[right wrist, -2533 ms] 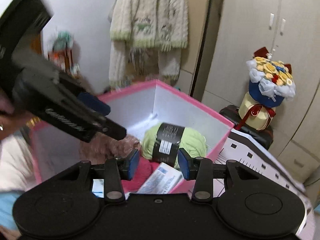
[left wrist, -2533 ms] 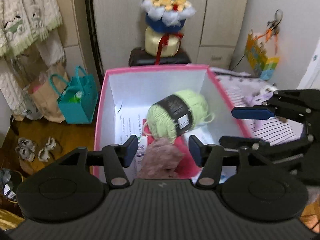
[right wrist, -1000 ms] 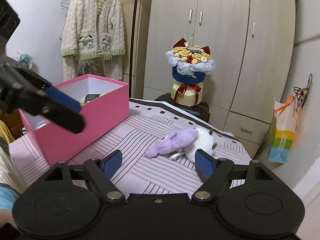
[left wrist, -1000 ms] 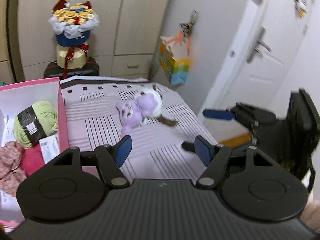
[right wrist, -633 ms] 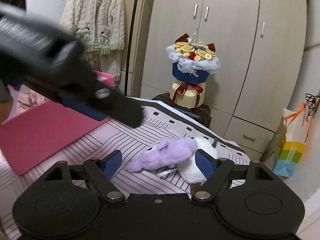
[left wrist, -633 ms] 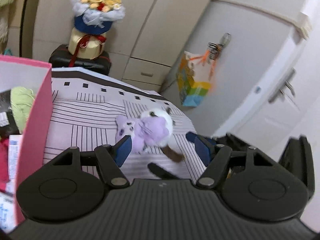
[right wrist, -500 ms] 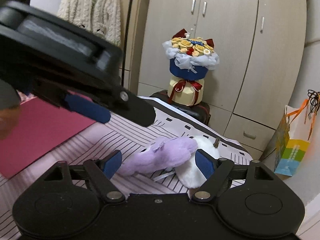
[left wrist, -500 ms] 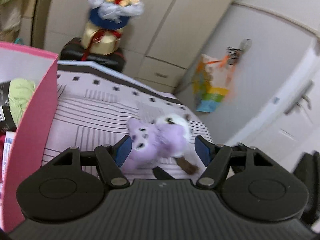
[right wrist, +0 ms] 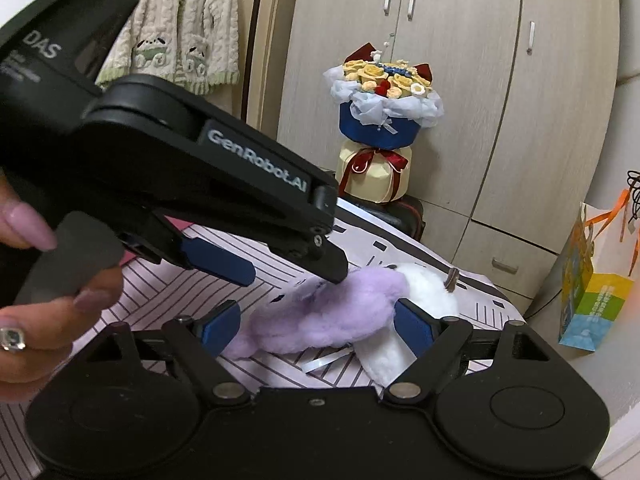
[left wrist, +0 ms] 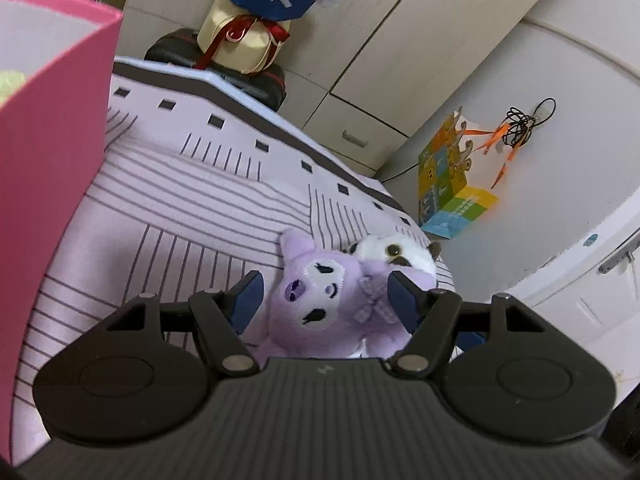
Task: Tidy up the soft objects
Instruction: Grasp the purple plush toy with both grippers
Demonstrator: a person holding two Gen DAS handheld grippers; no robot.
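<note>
A purple plush toy [left wrist: 316, 300] lies face up on the striped bedspread [left wrist: 180, 200], pressed against a white plush toy [left wrist: 396, 254]. My left gripper [left wrist: 326, 286] is open and straddles the purple toy's head, with a gap at the left pad. In the right wrist view the left gripper [right wrist: 292, 276] reaches in from the upper left, held by a hand [right wrist: 40, 288], with one fingertip on the purple toy [right wrist: 320, 320]. My right gripper [right wrist: 318, 322] is low over the bed. Its jaws are opening, with the purple toy and the white toy [right wrist: 424, 284] between them.
A pink box [left wrist: 52, 160] holding green yarn [left wrist: 10, 84] stands at the left on the bed. A flower bouquet [right wrist: 384, 120] sits on a black case by the wardrobe. A colourful paper bag [left wrist: 452, 188] hangs past the bed's right edge. A knitted cardigan [right wrist: 180, 32] hangs behind.
The left gripper swung from the pink box to the plush toys, rolled and came down around the purple one. The right gripper also sank closer, and both toys now sit between its fingers.
</note>
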